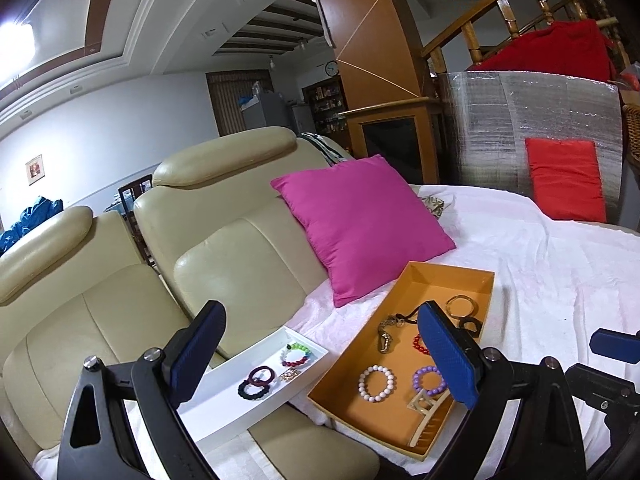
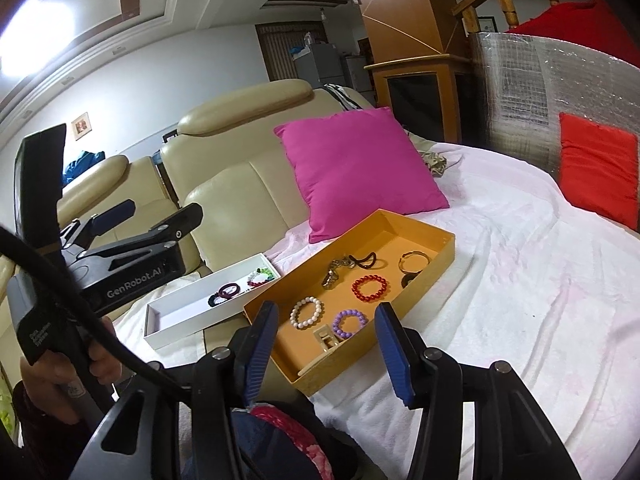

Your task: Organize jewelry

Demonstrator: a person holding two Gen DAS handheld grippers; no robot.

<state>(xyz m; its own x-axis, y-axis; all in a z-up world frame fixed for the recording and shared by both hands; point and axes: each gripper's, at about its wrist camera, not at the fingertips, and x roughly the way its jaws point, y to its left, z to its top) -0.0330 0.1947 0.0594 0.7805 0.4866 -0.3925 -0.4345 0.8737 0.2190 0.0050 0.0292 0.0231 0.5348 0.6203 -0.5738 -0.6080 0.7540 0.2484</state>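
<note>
An orange box [image 1: 452,276] [image 2: 448,252] on the white sheet holds a white bead bracelet [image 1: 376,383] [image 2: 307,312], a purple one [image 1: 429,378] [image 2: 351,323], a red one [image 2: 370,288], a gold hair claw [image 1: 426,416] [image 2: 327,338], a gold bangle [image 1: 461,306] [image 2: 415,262] and a black hair tie [image 2: 362,260]. A white tray [image 1: 224,412] [image 2: 176,320] beside it holds dark scrunchies [image 1: 256,382] [image 2: 224,294] and a multicolour bead bracelet [image 1: 295,354] [image 2: 262,276]. My left gripper [image 1: 320,360] is open and empty above both. My right gripper [image 2: 326,340] is open and empty over the box's near end.
A magenta cushion [image 1: 362,228] [image 2: 356,168] leans behind the box. Cream leather seats [image 1: 224,248] [image 2: 224,200] stand to the left. A red cushion [image 1: 566,178] [image 2: 596,168] rests against a silver panel at the right. The white sheet [image 1: 560,280] [image 2: 520,280] spreads rightward.
</note>
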